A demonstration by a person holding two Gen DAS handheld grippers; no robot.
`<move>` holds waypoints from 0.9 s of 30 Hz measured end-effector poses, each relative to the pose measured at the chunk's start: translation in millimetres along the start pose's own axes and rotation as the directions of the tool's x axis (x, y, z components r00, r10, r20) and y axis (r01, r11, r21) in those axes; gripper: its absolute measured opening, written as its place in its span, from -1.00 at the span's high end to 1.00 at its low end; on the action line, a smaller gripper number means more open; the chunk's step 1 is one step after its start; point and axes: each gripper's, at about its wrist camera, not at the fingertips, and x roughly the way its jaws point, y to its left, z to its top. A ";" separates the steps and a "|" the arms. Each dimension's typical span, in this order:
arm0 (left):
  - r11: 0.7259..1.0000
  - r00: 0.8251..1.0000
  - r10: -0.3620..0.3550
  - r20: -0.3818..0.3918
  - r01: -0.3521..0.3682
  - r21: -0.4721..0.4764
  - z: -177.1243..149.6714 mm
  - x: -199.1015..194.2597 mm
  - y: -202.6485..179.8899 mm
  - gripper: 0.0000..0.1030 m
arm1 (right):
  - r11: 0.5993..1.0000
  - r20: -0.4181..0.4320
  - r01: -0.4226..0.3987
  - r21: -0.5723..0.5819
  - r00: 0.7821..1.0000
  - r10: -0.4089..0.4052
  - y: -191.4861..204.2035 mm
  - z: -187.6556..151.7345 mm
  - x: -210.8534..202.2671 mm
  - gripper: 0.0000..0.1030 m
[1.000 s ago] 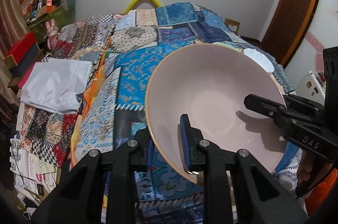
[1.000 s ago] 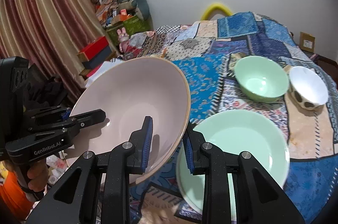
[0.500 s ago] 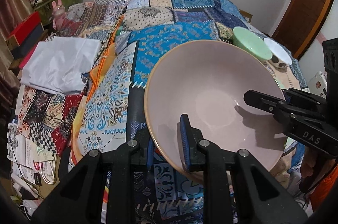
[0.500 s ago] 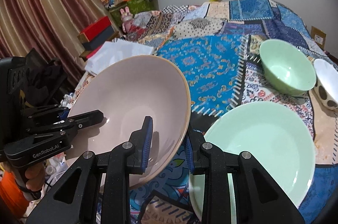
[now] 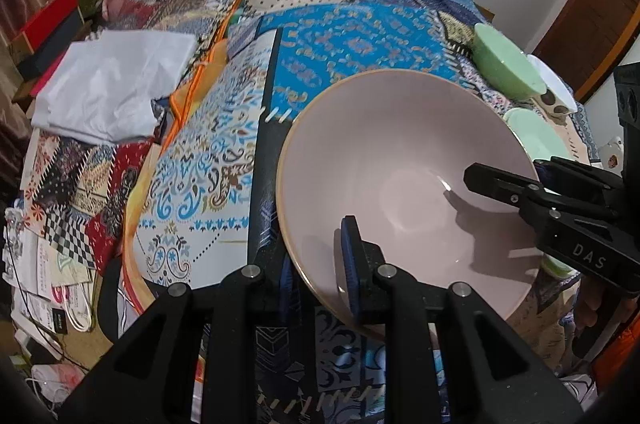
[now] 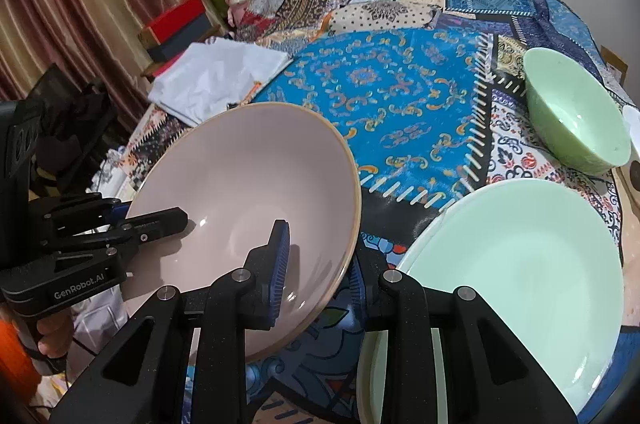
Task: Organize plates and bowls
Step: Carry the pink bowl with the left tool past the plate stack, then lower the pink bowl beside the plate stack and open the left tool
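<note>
The left gripper (image 5: 316, 264) has its fingers clamped on the near rim of the pink bowl (image 5: 404, 176), held above the quilted bed (image 5: 224, 144). The right gripper (image 6: 316, 264) pinches the bowl's opposite rim. Right of it lies a green plate (image 6: 520, 248); farther right, a green bowl (image 6: 576, 120).

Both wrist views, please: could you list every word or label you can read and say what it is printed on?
"DAS": on the right hand-held gripper, seen in the left wrist view.
"GenRobot.AI": on the left hand-held gripper, seen in the right wrist view.
Print on the papers and bags beside the bed: too small and blurred to read.
</note>
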 end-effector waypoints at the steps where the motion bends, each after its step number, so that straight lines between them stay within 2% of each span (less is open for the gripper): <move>1: 1.000 1.000 0.001 -0.005 -0.001 -0.004 -1.2 2.3 1.2 0.58 | 1.000 -0.004 0.003 -0.003 1.000 -0.003 0.3 -0.1 1.4 0.51; 12: 1.000 1.000 0.010 0.006 -0.010 0.015 -5.4 1.4 0.2 0.58 | 1.000 -0.002 0.023 -0.017 1.000 -0.023 -2.4 3.7 -1.2 0.48; 17: 0.999 0.999 0.039 0.022 -0.040 0.032 -3.7 -7.3 -4.2 0.58 | 0.999 0.011 0.031 -0.011 0.999 -0.031 -5.6 2.8 -8.0 0.46; 25: 0.995 0.993 0.069 0.097 -0.076 0.061 0.8 -39.5 -15.1 0.57 | 0.999 0.074 0.034 -0.021 0.997 -0.033 -5.2 2.3 -35.0 0.40; 27: 0.994 0.990 0.074 0.117 -0.082 0.066 3.9 -47.5 -20.2 0.47 | 0.999 0.096 0.044 -0.023 0.995 -0.042 -5.8 2.1 -44.2 0.29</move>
